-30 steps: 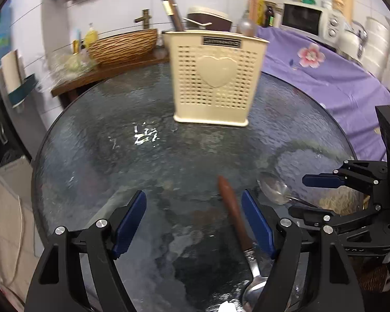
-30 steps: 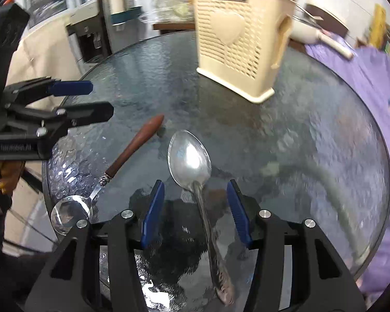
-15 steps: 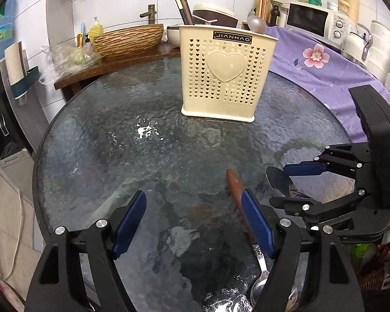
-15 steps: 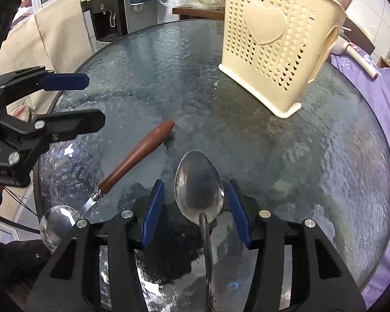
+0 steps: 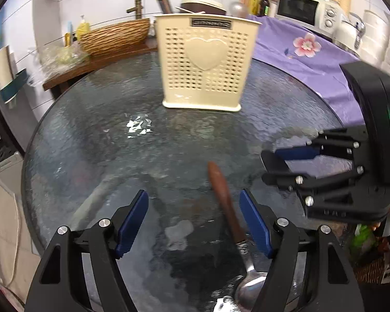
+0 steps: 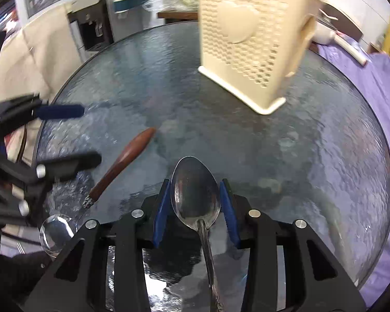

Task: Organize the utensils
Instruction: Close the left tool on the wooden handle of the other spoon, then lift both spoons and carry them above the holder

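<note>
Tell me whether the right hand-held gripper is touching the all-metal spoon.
Touching. In the right wrist view, the right hand-held gripper has both blue pads pressed against the bowl edges of the all-metal spoon.

Round table (image 5: pixel 96 140), dark textured glass top w/ a thin dark rim. Cream perforated utensil holder (image 5: pixel 206 62) stands upright on it at 12 o'clock from centre in the left wrist view — heart emblem on the facing wall, dark label near the top. Wooden-handled spoon (image 5: pixel 225 200) lies flat at approx 5 o'clock, handle tip toward the holder, bowl at the near edge. Steel spoon (image 6: pixel 195 195) sits at 6 o'clock in the right wrist view — can't tell if it rests on the glass. Bright glare patch (image 5: pixel 139 127) at 9 o'clock of centre.
</note>
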`<control>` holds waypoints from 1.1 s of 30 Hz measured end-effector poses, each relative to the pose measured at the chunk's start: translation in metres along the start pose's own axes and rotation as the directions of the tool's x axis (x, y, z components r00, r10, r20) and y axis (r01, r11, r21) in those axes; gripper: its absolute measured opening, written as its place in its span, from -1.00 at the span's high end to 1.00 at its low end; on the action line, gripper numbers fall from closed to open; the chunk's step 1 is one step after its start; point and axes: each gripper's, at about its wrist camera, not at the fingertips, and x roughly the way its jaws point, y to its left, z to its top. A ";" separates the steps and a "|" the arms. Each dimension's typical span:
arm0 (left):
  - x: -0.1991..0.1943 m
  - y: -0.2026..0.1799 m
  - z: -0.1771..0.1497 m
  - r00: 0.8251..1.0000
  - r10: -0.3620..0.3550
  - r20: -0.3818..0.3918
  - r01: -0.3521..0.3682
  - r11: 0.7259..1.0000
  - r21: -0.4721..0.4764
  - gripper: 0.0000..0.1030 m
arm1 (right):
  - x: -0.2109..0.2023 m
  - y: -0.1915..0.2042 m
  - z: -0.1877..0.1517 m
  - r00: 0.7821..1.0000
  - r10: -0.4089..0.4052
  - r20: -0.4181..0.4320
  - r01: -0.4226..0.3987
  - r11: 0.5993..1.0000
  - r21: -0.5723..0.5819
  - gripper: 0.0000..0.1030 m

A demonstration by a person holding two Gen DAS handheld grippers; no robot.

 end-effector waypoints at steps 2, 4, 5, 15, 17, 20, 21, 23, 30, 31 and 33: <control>0.005 -0.008 0.001 1.000 -0.014 -0.012 0.014 1.000 0.014 -0.30 | -0.002 -0.007 0.000 1.000 -0.007 0.004 0.007 1.000 0.029 0.25; 0.013 -0.015 0.003 0.999 -0.017 -0.036 0.018 0.999 0.030 -0.18 | -0.004 -0.012 0.000 1.000 -0.008 0.007 0.008 0.999 0.051 0.25; 0.018 -0.018 0.004 0.999 -0.016 -0.050 0.018 0.999 0.037 -0.09 | -0.005 -0.014 -0.001 1.000 -0.008 0.006 0.008 0.998 0.058 0.25; 0.041 -0.029 0.009 0.994 0.006 -0.107 -0.003 0.999 0.035 0.45 | -0.007 -0.016 -0.007 0.999 -0.041 0.009 0.040 0.996 0.080 0.25; 0.043 -0.030 0.010 0.994 0.009 -0.108 -0.006 1.000 0.028 0.51 | -0.006 -0.015 -0.007 0.999 -0.047 0.010 0.046 0.996 0.078 0.25; 0.045 -0.030 0.014 0.994 0.011 -0.108 -0.008 1.000 0.021 0.62 | -0.005 -0.013 -0.007 0.999 -0.046 0.016 0.045 0.996 0.074 0.25; 0.046 -0.030 0.015 0.994 0.009 -0.107 -0.007 1.000 0.015 0.65 | -0.005 -0.011 -0.007 0.999 -0.051 0.017 0.050 0.996 0.070 0.25; 0.048 -0.029 0.018 0.994 0.004 -0.107 -0.004 1.000 0.008 0.67 | -0.004 -0.009 -0.008 0.998 -0.061 0.020 0.060 0.996 0.060 0.25; 0.052 -0.025 0.025 0.994 -0.027 -0.102 0.023 0.999 -0.037 0.70 | -0.009 -0.010 -0.008 0.997 -0.060 0.046 0.056 0.996 0.070 0.25; 0.051 -0.023 0.026 0.995 -0.035 -0.097 0.030 0.998 -0.047 0.70 | -0.011 -0.011 -0.008 0.997 -0.057 0.054 0.053 0.996 0.074 0.25; 0.046 -0.021 0.029 0.996 -0.036 -0.077 0.032 0.998 -0.052 0.71 | -0.017 -0.013 -0.008 0.996 -0.045 0.074 0.039 0.996 0.080 0.25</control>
